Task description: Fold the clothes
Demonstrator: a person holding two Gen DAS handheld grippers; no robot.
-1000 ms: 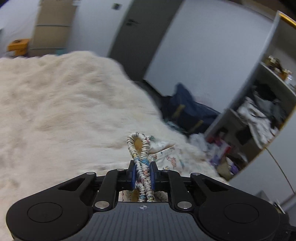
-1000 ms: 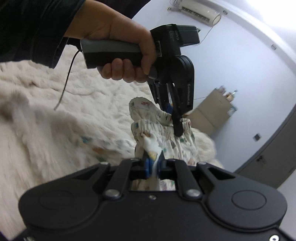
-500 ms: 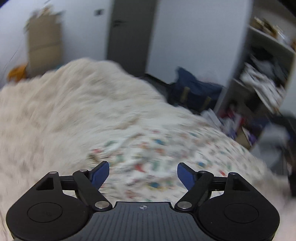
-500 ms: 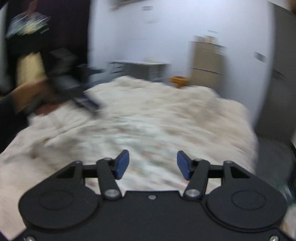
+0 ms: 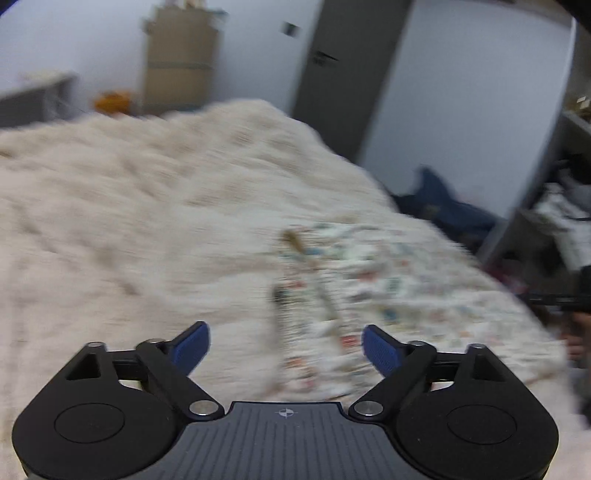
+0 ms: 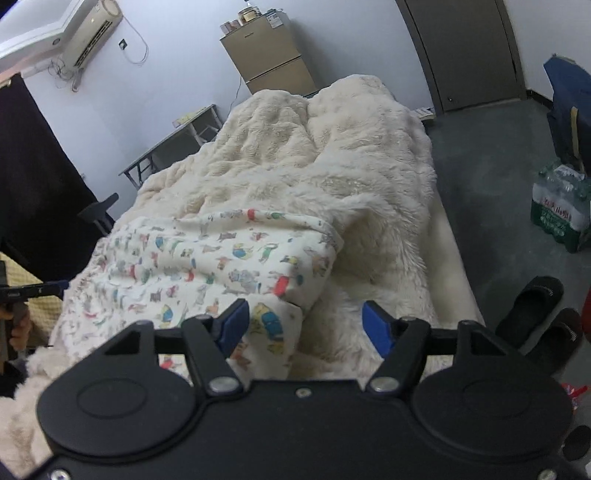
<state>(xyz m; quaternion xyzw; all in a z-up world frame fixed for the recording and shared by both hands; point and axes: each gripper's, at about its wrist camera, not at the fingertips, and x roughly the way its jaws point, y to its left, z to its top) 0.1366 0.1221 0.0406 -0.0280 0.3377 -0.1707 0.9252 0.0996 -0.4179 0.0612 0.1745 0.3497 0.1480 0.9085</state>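
We see pale bluish-white painted walls [image 6: 177, 74] and a dark grey concrete floor [image 6: 491, 192]. A bed covered with a fluffy cream plush blanket [image 6: 332, 155] fills the middle of the room. Beyond its far edge stands a tall bronze two-door refrigerator [image 6: 273, 62], with a grey folding metal table [image 6: 173, 136] against the wall at its left. A white wall-mounted air conditioner [image 6: 92, 31] hangs high near the ceiling corner. A dark grey door [image 6: 469, 51] closes the far wall. On the floor lie a pair of black slippers [image 6: 539, 317] and a green shrink-wrapped pack of water bottles [image 6: 559, 206]. A grey open shelving unit [image 5: 554, 206] stands beside the bed, blurred.
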